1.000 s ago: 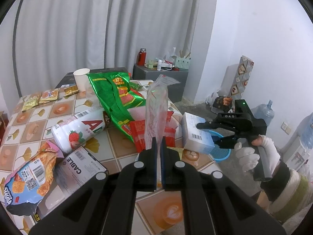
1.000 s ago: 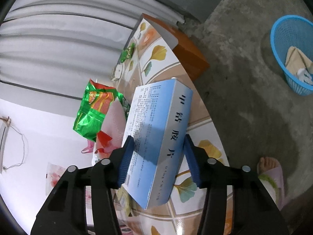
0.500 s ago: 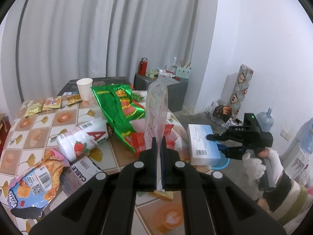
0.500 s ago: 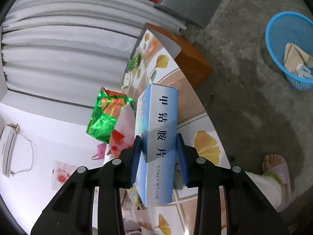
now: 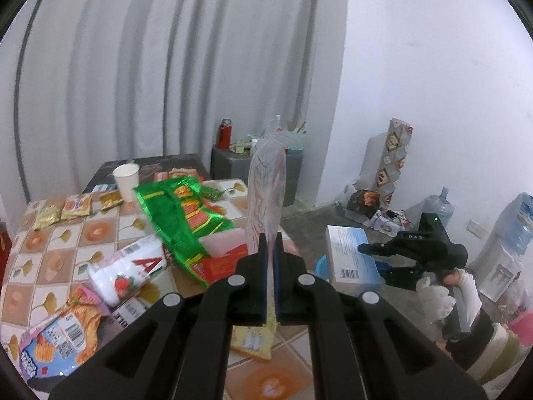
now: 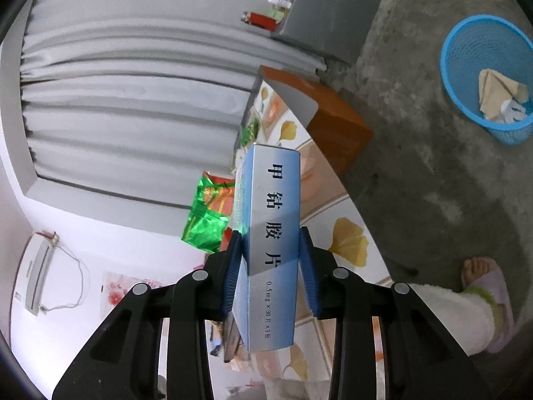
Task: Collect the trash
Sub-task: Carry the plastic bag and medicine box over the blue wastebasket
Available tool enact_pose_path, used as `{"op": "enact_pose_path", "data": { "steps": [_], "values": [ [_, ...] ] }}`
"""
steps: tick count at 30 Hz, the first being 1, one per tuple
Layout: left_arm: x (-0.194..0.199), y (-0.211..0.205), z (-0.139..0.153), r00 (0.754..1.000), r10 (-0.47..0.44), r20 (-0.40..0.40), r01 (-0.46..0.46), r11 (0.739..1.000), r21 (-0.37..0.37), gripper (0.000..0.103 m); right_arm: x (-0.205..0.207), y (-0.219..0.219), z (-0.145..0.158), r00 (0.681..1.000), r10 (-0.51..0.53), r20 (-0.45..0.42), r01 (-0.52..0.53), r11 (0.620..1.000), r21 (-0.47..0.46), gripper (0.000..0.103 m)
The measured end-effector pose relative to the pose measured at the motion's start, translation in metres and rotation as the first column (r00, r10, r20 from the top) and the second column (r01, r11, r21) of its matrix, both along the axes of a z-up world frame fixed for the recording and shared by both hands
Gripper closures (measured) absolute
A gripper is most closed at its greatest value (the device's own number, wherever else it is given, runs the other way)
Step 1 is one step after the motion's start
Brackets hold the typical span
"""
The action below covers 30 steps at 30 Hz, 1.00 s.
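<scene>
Up close in the left wrist view, the left gripper (image 5: 270, 273) has its blue pads pressed together on a thin pale wrapper (image 5: 266, 193) that stands upright out of the jaws, its top rising in front of the grey cabinet (image 5: 253, 173) far behind. Beyond it the tiled table (image 5: 43, 253) is strewn with litter: a green foil bag (image 5: 180, 216) draped across the middle, a white strawberry bottle (image 5: 130, 270) lying on its side just left of it, an orange snack packet (image 5: 56, 343) at the near left edge, a white paper cup (image 5: 126, 181) at the far side and a few small sachets (image 5: 63, 208) on the far left. To the right, off the table's edge, a gloved hand (image 5: 443, 296) holds the right gripper (image 5: 369, 260), which carries a light blue box (image 5: 349, 256) — the box hangs clear of the tabletop. In the right wrist view, tilted sideways, the right gripper (image 6: 271, 266) is clamped on the narrow faces of that blue box (image 6: 273, 243), its jaws having just been closing on it; the printed side faces the camera and the box juts out past the fingertips. Behind it lie the table's edge and the green foil bag (image 6: 206, 220). Well apart on the concrete floor at the far right stands a blue mesh basket (image 6: 459, 33) with crumpled paper inside — and a slippered foot (image 6: 483, 283) shows at the near right.
</scene>
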<state>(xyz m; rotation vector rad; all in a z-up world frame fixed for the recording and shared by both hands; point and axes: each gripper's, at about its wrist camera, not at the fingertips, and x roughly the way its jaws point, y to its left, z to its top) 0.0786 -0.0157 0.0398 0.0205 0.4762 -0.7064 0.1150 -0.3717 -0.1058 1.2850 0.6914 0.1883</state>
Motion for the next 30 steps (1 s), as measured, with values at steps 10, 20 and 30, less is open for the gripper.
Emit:
{"op": "enact_pose_path", "data": {
  "steps": [10,20,30],
  "values": [
    [-0.002,-0.067,0.015,0.987,-0.157,0.018,0.156,0.987,0.029,0.100,-0.051,-0.043,0.013,0.987,-0.139,0.081,0.136,0.990,0.036,0.072],
    [-0.006,-0.153,0.020,0.944,-0.328,-0.032,0.329,0.943,0.049,0.100,-0.089,-0.080,0.005,0.962,-0.252,0.106,0.244,0.967,0.077,0.072],
    [0.003,-0.247,0.004,0.884,-0.447,-0.137,0.461,0.882,0.100,0.100,-0.115,-0.113,-0.012,0.940,-0.333,0.079,0.322,0.938,0.126,0.072]
  ]
}}
